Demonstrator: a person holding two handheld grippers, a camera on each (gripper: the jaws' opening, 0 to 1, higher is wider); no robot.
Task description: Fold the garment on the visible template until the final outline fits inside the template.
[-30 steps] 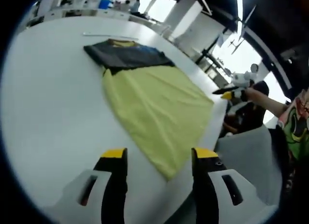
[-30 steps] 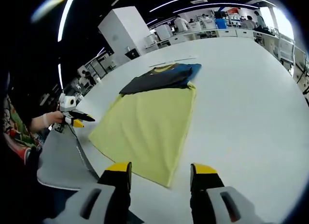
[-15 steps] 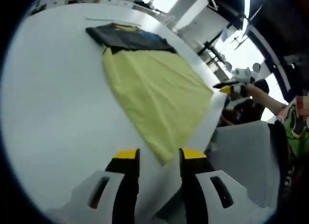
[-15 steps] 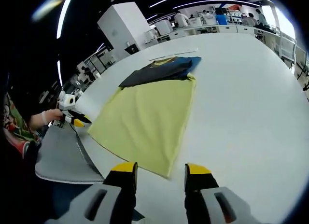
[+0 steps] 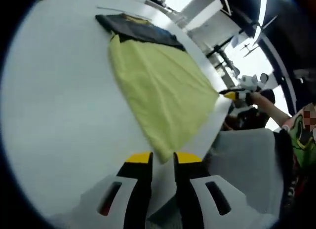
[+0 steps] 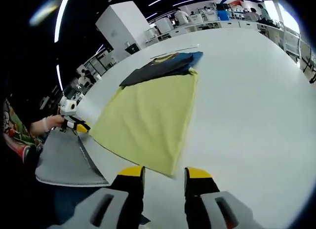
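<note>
On the white surface (image 6: 256,91) we see a pale yellow cloth (image 6: 150,123) spread flat, a four-sided sheet with one corner pointing toward the near edge; in the left gripper view (image 5: 158,86) it runs diagonally across the surface, its near corner just ahead of our fingers. At its far end lies a dark garment (image 6: 160,67), folded into a compact strip; we make out charcoal fabric with a blue part at one side and a thin yellow trim at what looks like the neckline, and in the left gripper view (image 5: 138,29) it sits touching or overlapping the cloth's far edge. We can read no brand, label or print on either piece: any marking is too small and blurred. A thin pale strip lies on the surface just beyond the garment. Our left gripper (image 5: 162,162) has its yellow-tipped black fingers nearly together, a narrow gap between them, right by the cloth's near corner; we cannot tell whether they touch it. Our right gripper (image 6: 164,175) holds its fingers slightly apart, with nothing between them, just short of the cloth's near edge. Beside the surface's edge lies a grey sheet (image 6: 64,160).
</note>
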